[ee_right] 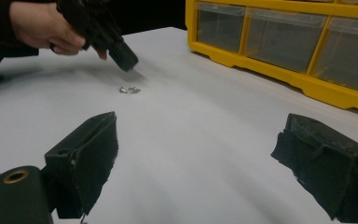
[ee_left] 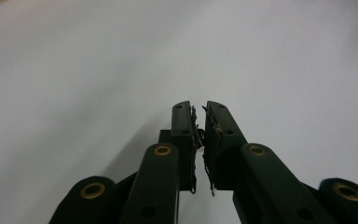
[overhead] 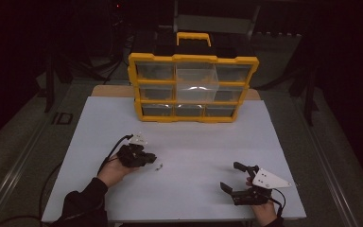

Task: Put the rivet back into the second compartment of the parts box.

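I'm starting on the left: my left gripper (overhead: 147, 157) sits low over the white table (overhead: 194, 142), jaws pressed together, tips aimed at the small metal screws (overhead: 159, 166) lying just ahead of them and a touch toward the middle. In the left gripper view the two black pads (ee_left: 185, 122) are nearly touching, only a sliver of gap, and I can't tell whether anything is caught in there; the bright bits along the inner faces look like frayed padding rather than a part. From the right gripper view the screws (ee_right: 129, 89) still lie on the sheet, just short of the left gripper's nose (ee_right: 123, 55), apart from it, so I judge that pinch closed on nothing. Next I'd need to reopen and drop the tips right around the screws.

Moving across: the yellow drawer organizer (overhead: 193, 87) stands upright at the far edge, well beyond both tools, drawers facing me, likely where these parts go.

On the right, my right gripper (overhead: 236, 178) rests near the table's front edge, jaws spread wide, empty, parked clear of the screws so the left has room
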A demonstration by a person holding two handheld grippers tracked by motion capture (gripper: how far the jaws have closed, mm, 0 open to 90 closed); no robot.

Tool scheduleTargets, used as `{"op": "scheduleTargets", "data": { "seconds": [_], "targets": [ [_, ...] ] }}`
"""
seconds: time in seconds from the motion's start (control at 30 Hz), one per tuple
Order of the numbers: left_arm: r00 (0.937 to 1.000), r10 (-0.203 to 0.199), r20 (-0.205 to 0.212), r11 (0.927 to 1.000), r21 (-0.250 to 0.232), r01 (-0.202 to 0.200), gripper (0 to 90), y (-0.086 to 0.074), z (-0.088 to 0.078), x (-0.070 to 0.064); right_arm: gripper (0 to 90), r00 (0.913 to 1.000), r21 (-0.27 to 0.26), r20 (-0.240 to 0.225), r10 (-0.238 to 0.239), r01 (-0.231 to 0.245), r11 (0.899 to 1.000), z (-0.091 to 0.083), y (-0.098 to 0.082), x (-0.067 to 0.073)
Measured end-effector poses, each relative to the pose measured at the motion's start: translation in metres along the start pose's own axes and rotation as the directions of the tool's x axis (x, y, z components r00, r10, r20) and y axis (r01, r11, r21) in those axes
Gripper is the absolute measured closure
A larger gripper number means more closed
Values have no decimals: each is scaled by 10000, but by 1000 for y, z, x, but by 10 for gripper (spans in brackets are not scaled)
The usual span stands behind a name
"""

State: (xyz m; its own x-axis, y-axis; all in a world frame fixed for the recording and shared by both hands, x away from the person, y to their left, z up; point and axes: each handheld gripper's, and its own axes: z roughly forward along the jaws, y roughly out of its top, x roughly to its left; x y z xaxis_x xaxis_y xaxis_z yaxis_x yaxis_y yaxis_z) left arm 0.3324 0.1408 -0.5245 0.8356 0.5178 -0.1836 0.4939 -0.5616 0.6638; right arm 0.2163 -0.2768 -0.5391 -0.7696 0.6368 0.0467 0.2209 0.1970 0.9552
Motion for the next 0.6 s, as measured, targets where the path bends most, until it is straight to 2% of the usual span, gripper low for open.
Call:
{"op": "scheduleTargets", "data": {
  "seconds": [0.33, 0.6],
  "targets": [
    [9987, 490, 125, 9955, -817, -478, 817, 21, -38, -2, 111, 9999, -160, 3, -103, 103, 9998, -1, 0, 0],
    [9963, 849, 132, 9870, -1383, -823, 818, 44, -65, -5, 111, 9999, -159, 85, -147, 149, 9998, -1, 0, 0]
  ]
}}
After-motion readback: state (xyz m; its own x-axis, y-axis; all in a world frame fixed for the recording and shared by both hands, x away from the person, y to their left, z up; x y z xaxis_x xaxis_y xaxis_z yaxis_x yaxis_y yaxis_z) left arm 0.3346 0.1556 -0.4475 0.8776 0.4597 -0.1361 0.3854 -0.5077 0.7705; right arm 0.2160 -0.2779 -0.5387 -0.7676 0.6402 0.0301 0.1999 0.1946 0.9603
